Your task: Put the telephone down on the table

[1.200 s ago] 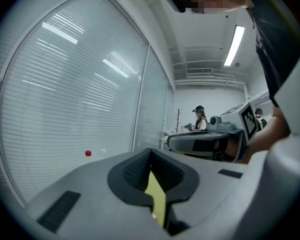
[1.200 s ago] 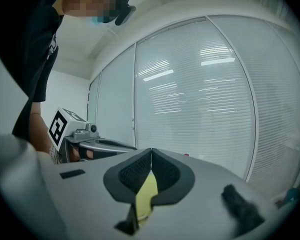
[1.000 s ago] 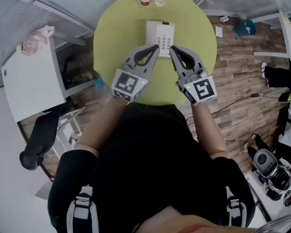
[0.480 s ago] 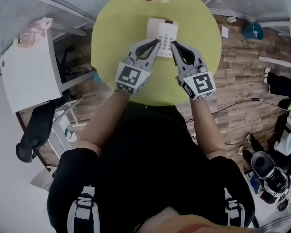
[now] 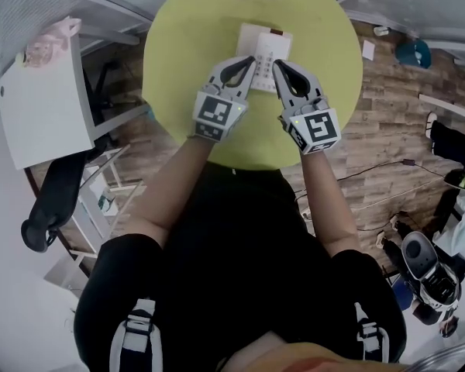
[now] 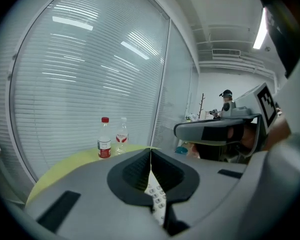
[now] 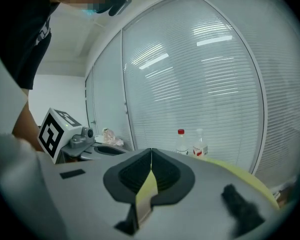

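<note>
Nearest, the left gripper and the right gripper have both sunk toward the worktop over the last second; in the head view they look smaller and sit lower than before. Their jaws have stayed clenched throughout, pads meeting in a thin line with nothing pinched between them.

The telephone lies just below and ahead of the left jaws, its keypad showing through the gap under the pads. Under the right jaws only green worktop shows, so the set sits toward their inner side. From above, both tips overlap its near end, one on each side of the keypad. Whether they touch it I cannot tell.

It looks flat on the worktop, so I judge the putting-down nearly or already done.

Well beyond the jaws, two bottles stand at the far edge before the blinds.
</note>
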The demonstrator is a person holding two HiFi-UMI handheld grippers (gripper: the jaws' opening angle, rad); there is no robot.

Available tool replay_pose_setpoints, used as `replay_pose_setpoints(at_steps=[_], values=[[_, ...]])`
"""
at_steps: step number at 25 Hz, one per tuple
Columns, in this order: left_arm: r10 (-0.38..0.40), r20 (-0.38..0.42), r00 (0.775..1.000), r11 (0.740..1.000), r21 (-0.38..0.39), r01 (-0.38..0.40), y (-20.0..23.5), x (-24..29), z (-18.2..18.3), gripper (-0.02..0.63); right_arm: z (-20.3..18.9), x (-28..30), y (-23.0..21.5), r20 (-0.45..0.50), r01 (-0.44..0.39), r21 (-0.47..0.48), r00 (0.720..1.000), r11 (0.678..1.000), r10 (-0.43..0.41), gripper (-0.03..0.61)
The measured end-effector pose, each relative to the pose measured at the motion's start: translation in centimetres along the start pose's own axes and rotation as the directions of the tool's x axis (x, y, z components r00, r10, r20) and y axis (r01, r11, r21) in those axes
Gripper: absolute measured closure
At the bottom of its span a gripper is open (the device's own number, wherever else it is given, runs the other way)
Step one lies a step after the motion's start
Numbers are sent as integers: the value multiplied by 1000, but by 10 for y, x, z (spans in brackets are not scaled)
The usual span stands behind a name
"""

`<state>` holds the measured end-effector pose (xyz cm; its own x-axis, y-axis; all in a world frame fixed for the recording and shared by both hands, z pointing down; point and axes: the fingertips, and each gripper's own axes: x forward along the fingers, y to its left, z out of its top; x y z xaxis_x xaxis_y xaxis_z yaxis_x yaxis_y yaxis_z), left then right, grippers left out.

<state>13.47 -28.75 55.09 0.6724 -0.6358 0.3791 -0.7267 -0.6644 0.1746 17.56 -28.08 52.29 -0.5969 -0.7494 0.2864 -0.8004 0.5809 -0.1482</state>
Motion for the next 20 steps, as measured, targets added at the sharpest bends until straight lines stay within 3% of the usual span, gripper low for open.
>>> replay_pose_setpoints(at_steps=[10, 20], values=[[101, -107, 989, 994, -30, -105, 23, 31, -48, 600, -32, 24, -16, -43, -2, 23, 999, 1000, 3, 560], [162, -257, 953, 979, -82, -188, 38, 47, -87, 598, -60, 37, -17, -95, -18, 47, 995, 999, 23, 560]])
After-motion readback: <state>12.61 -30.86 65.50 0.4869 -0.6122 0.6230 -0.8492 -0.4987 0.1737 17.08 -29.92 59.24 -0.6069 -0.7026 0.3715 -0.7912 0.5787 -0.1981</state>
